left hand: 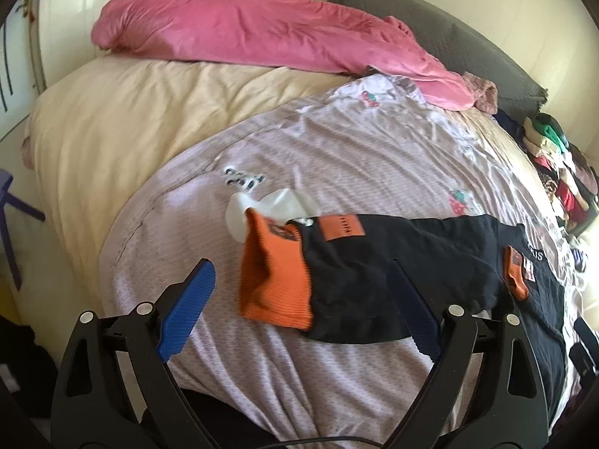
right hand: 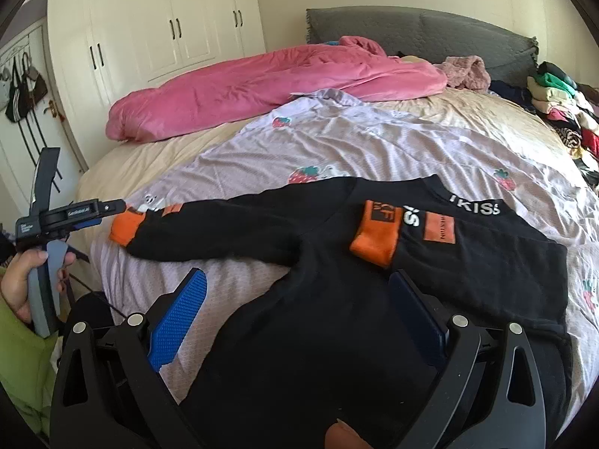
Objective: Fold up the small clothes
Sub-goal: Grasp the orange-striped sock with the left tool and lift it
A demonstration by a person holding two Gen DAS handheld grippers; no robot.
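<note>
A small black long-sleeved top (right hand: 318, 299) with orange cuffs lies flat on the lilac strawberry-print sheet (right hand: 374, 142). One sleeve is folded across the chest, its orange cuff (right hand: 374, 241) beside white lettering. The other sleeve stretches out to the left and ends in an orange cuff (right hand: 127, 226). My right gripper (right hand: 297, 275) is open above the top's body. In the left wrist view, my left gripper (left hand: 299, 267) is open over the outstretched sleeve, with the orange cuff (left hand: 273, 284) lying between its blue pads (left hand: 187, 310). A hand holds the left gripper (right hand: 112, 207) at the bed's left edge.
A pink blanket (right hand: 262, 86) lies rolled across the far side of the bed, with grey pillows (right hand: 430, 33) behind it. A pile of assorted clothes (right hand: 561, 112) sits at the right edge. White wardrobe doors (right hand: 168, 30) stand behind, and a purple stool (left hand: 15, 224) is left of the bed.
</note>
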